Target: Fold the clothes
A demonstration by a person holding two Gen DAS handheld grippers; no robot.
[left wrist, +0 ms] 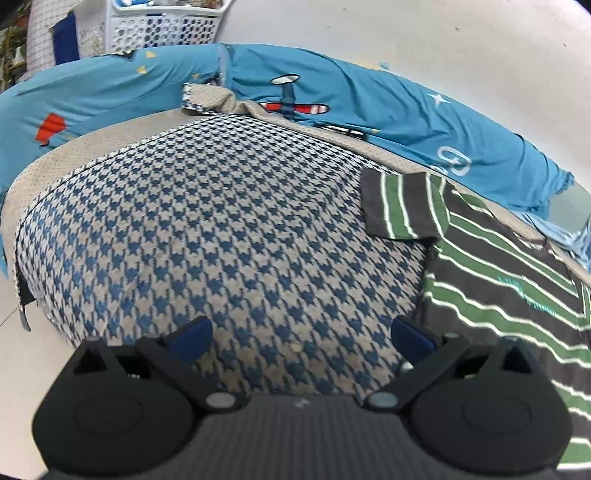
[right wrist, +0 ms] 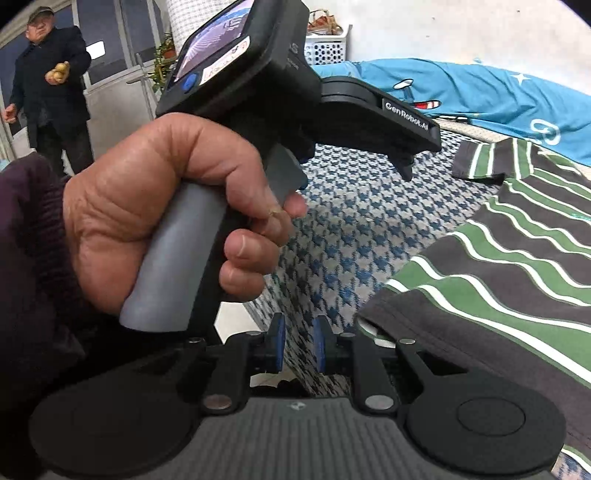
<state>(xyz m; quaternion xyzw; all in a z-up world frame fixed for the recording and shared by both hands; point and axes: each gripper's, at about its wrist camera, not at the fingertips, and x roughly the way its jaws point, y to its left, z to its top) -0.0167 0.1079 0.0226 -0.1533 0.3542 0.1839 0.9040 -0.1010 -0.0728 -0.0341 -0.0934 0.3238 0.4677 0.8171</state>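
Observation:
A dark grey shirt with green and white stripes (left wrist: 498, 280) lies spread on the houndstooth-covered bed (left wrist: 221, 229), one sleeve (left wrist: 399, 203) sticking out toward the left. My left gripper (left wrist: 301, 338) hovers open over bare houndstooth cloth just left of the shirt, with nothing between its blue pads. In the right wrist view the striped shirt (right wrist: 498, 266) fills the right side, its near hem folded up. My right gripper (right wrist: 299, 349) stands slightly open left of that hem, its pads a narrow gap apart and holding nothing. A hand (right wrist: 159, 192) grips the left gripper's grey handle (right wrist: 173, 258).
A blue quilt with airplane prints (left wrist: 369, 110) is bunched along the bed's far edge against a white wall. A white perforated basket (left wrist: 166, 26) stands behind it. A person in dark clothes (right wrist: 48, 92) stands at the back left. Pale floor shows left of the bed.

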